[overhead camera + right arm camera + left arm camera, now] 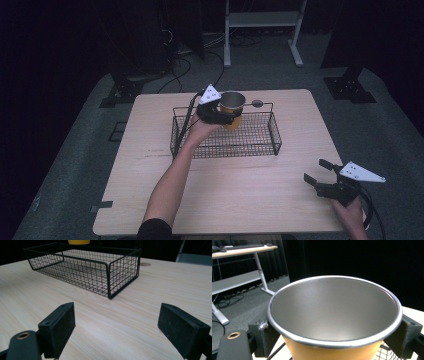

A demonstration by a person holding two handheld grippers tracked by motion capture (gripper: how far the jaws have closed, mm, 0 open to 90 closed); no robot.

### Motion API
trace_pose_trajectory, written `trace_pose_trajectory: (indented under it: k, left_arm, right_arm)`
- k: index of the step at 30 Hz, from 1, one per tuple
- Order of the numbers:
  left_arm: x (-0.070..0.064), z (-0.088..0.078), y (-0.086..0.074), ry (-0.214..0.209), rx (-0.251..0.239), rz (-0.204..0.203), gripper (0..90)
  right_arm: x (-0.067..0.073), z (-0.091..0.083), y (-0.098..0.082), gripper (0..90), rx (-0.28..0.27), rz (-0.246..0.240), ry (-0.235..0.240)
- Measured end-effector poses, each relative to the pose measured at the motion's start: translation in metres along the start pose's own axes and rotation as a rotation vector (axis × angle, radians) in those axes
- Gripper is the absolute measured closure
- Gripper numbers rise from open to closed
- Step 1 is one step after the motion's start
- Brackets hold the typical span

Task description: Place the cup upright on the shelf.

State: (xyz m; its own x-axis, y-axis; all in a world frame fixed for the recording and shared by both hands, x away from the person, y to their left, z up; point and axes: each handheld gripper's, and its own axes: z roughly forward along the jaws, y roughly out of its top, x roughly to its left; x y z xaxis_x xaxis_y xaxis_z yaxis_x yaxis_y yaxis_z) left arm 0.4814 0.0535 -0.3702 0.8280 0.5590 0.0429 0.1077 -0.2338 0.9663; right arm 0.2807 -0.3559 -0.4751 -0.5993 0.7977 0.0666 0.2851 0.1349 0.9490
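While the left gripper (223, 116) clamps its 2 jaws on the yellow cup (232, 106) below its silver rim, the cup hangs upright over the far left part of the black wire basket (260, 148). Judging by this, the placing step is in hand; next comes a straight lowering, then release. At the near right, the right gripper (320, 172) rests with jaws apart, holding nothing. The cup's base is cut off in the left gripper view.

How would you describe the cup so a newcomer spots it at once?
Start at the black wire basket on the light wooden table. Above its far side, the left claw grips the cup. It is the scene's one yellow thing, with a silver metal inside and rim.
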Motion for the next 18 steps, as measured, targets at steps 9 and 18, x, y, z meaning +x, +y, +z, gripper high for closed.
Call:
trace_pose_trajectory:
  k: [9,18]
  left_arm:
    - [0.005,0.011,-0.011,-0.041,0.048,0.001,12.6]
    - [0.011,0.022,-0.025,-0.075,0.11,-0.005,12.5]
  right_arm:
    - [0.0,0.0,0.0,13.3,-0.003,-0.001,0.002]
    - [0.0,0.0,0.0,13.4,-0.007,0.001,0.004]
